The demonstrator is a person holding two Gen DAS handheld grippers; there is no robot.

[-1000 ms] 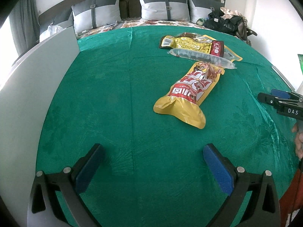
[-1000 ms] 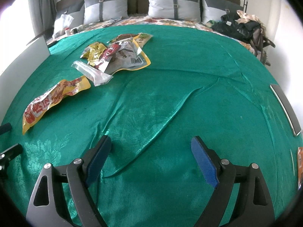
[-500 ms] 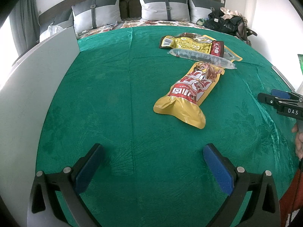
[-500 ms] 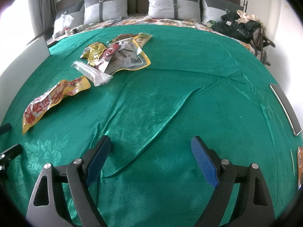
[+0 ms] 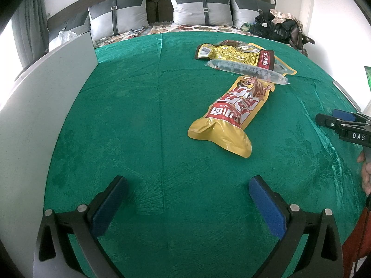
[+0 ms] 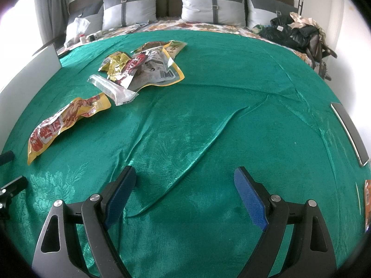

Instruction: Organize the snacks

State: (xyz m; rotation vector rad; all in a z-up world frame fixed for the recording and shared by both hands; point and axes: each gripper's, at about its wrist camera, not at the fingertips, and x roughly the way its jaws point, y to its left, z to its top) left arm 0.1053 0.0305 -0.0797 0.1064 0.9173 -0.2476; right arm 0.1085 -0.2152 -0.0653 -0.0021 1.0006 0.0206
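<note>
A yellow and red snack pouch [image 5: 231,115] lies alone on the green cloth, ahead and right of my open, empty left gripper [image 5: 187,190]. It also shows in the right wrist view [image 6: 65,122]. Behind it lie a clear packet [image 5: 248,70] and a yellow and dark bag [image 5: 234,54] in a small pile. In the right wrist view that pile [image 6: 143,69] sits far left of my right gripper [image 6: 185,185], which is open and empty over bare cloth. The right gripper also shows at the left wrist view's right edge [image 5: 343,127].
A green cloth [image 6: 231,92] with a long crease covers the bed. A grey panel [image 5: 34,97] stands along its left side. Pillows [image 5: 201,7] line the headboard. Dark bags and clothes [image 6: 294,32] lie at the far right corner. An orange packet edge [image 6: 367,201] shows far right.
</note>
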